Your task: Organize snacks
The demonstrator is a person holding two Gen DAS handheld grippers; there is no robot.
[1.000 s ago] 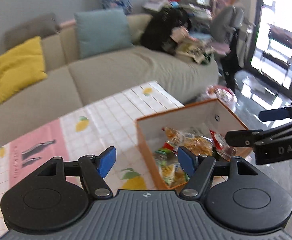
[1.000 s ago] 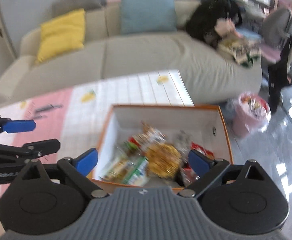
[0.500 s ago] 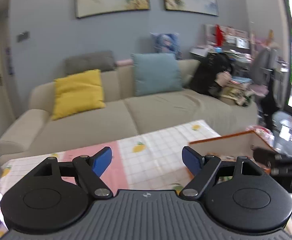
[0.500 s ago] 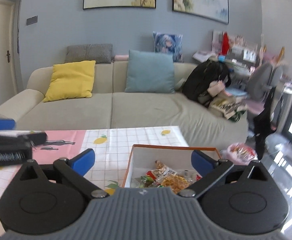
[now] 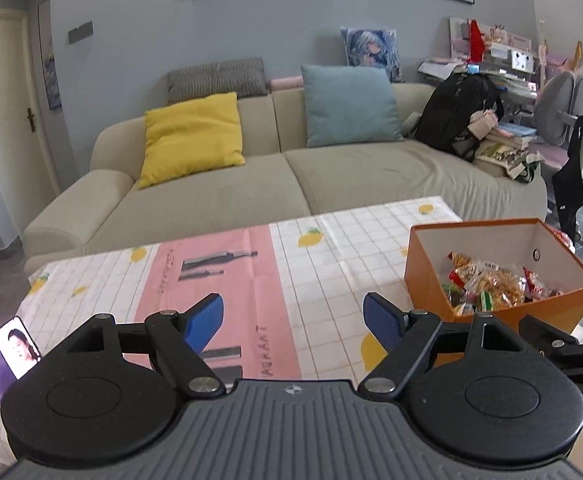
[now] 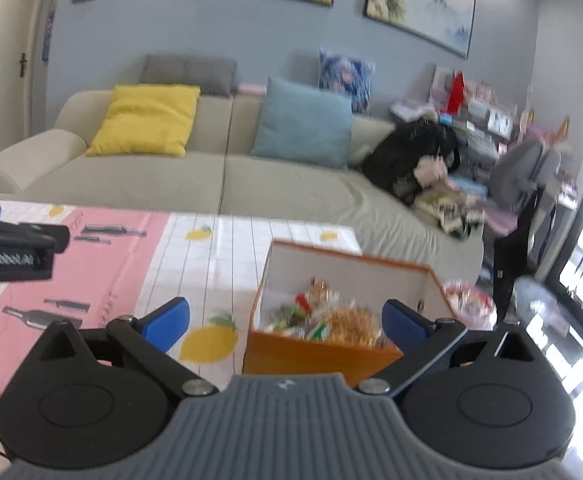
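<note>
An orange box [image 5: 427, 268] [image 6: 315, 350] with white inner walls stands on the right end of the table, holding several wrapped snacks [image 5: 491, 284] [image 6: 331, 316]. My left gripper [image 5: 293, 322] hovers open over the pink and white tablecloth, left of the box, with nothing between its blue pads. My right gripper [image 6: 285, 318] is open too, close in front of the box's near wall, empty. The other gripper's black arm shows at each view's edge.
The table [image 5: 331, 236] carries a lemon-print cloth with a pink panel. A phone [image 5: 17, 346] lies at the table's near left corner. A beige sofa [image 5: 251, 188] with yellow and blue cushions stands behind. A backpack, a chair and clutter fill the right.
Both grippers have drawn back from the box and tilted up, so the sofa and wall came into view. The left one has shifted left over the pink panel. Both jaws widened slightly.
</note>
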